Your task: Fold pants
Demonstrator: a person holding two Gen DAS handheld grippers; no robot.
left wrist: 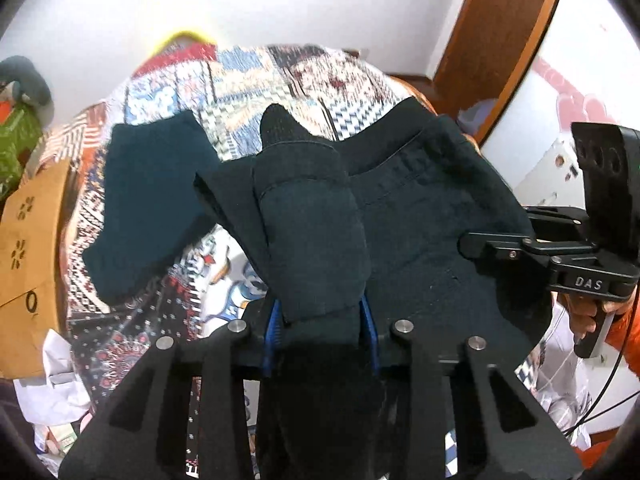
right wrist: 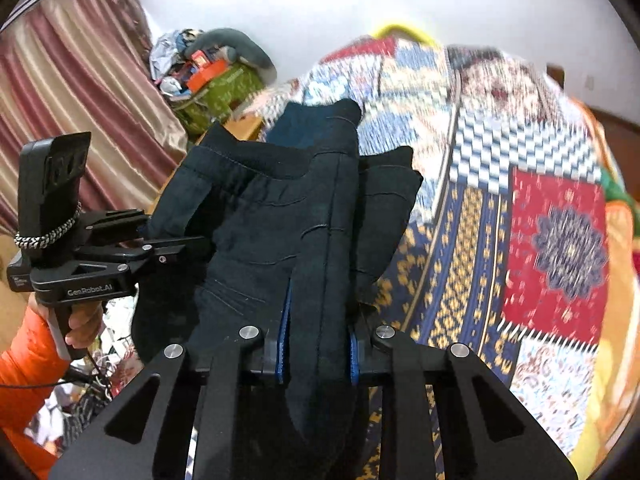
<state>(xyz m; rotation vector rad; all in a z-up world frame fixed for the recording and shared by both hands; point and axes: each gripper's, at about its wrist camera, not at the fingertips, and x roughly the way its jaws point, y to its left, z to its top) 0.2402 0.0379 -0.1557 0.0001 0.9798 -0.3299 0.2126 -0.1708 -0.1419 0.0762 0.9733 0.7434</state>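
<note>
1. The left gripper [left wrist: 322,336] has its blue pads clamped on a thick bunched fold of the dark pants [left wrist: 420,208]; the jaws stand narrow with cloth packed between them. The right gripper [right wrist: 318,354] pinches another fold of the same pants [right wrist: 256,216] the same way.
2. Risk close in: each grip holds several layers. If an inner layer slips out, that side probably sags and the fold goes crooked.
3. The cloth between the two grippers hangs slack and rumpled above the patterned bedspread [left wrist: 248,80]. If the hands draw apart unevenly, the waistband could twist rather than lie flat.
4. A second dark garment [left wrist: 148,204] lies on the bedspread just beside the hanging cloth, on its left in the left wrist view. Laying the pants down there would likely overlap it.
5. Open room: in the right wrist view the bedspread [right wrist: 556,240] lies bare to the right and beyond the pants.
6. Far edges: a cardboard box [left wrist: 28,240] bounds the bed's left, a wooden door frame [left wrist: 492,40] its far right.
</note>
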